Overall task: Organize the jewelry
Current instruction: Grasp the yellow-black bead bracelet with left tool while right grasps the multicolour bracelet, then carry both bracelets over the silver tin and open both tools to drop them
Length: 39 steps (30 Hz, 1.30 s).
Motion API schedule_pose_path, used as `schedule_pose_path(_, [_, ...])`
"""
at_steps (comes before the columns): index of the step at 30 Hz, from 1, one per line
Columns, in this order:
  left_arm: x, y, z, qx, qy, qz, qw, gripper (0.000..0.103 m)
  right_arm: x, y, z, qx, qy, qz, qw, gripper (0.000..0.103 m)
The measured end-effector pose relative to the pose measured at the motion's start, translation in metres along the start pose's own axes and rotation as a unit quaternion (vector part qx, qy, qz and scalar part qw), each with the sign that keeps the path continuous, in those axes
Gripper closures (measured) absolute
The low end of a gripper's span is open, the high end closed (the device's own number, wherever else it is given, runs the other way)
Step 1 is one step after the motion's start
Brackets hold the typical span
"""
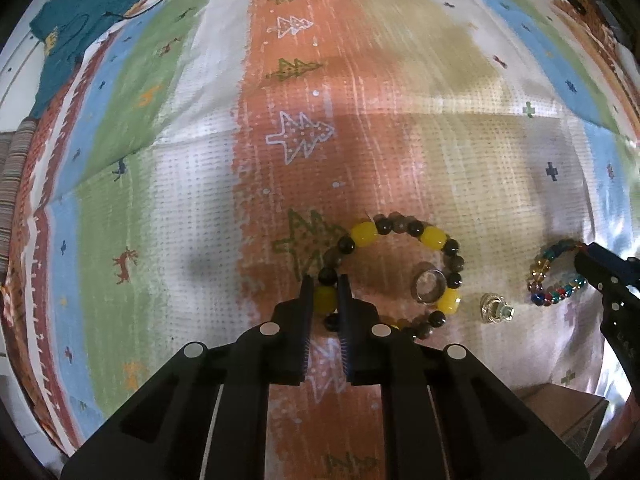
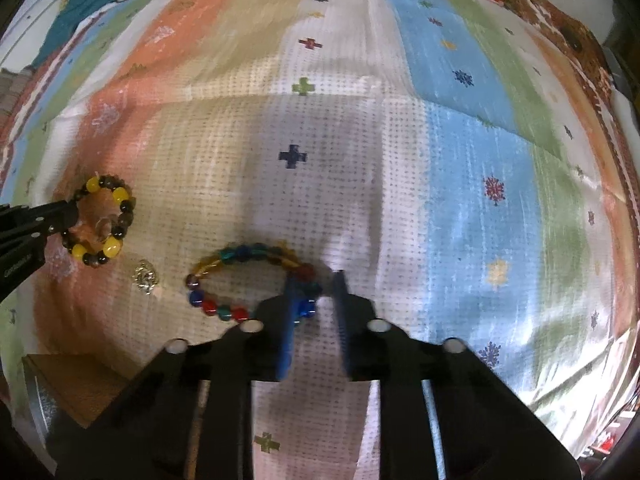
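A yellow and dark bead bracelet (image 1: 420, 240) lies on the patterned cloth; it also shows in the right wrist view (image 2: 116, 196). My left gripper (image 1: 325, 294) is shut on the yellow bead at its left side. A silver ring (image 1: 428, 286) lies inside that bracelet. A small silver brooch (image 1: 494, 308) lies between the bracelets and shows in the right wrist view (image 2: 145, 276). A multicolour bead bracelet (image 2: 224, 280) lies to the right, seen in the left wrist view (image 1: 554, 276). My right gripper (image 2: 314, 292) straddles its right edge, jaws partly open around the beads.
A brown cardboard box (image 2: 76, 384) sits at the near edge between the grippers, also in the left wrist view (image 1: 568, 412). A teal cloth (image 1: 84, 12) with a thin black cable lies at the far left of the striped cloth.
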<state>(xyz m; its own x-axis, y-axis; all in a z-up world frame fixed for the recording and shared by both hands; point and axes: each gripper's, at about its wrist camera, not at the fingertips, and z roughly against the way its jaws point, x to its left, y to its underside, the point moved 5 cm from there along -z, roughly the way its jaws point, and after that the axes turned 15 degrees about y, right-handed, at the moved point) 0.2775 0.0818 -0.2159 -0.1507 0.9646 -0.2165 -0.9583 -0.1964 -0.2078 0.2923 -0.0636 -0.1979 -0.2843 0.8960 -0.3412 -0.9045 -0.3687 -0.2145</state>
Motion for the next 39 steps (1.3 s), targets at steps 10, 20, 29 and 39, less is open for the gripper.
schedule_pose_path(10, [-0.011, -0.001, 0.034, -0.04, 0.015, -0.014, 0.999, 0.092, 0.001, -0.001, 0.039, -0.052, -0.003, 0.006, 0.999, 0.093])
schedule_pose_path(20, [-0.021, 0.0, 0.063, -0.078, 0.025, -0.025, 0.9963, 0.092, -0.003, -0.007, 0.073, -0.096, -0.035, -0.02, 0.995, 0.093])
schedule_pose_path(29, [-0.034, 0.006, 0.094, -0.111, 0.041, -0.035, 0.9923, 0.092, -0.006, 0.002, 0.099, -0.13, -0.044, -0.018, 0.99, 0.093])
schedule_pose_path(39, [-0.039, 0.025, 0.129, -0.149, 0.067, -0.032, 0.986, 0.092, -0.006, 0.011, 0.127, -0.173, -0.049, -0.019, 0.984, 0.093])
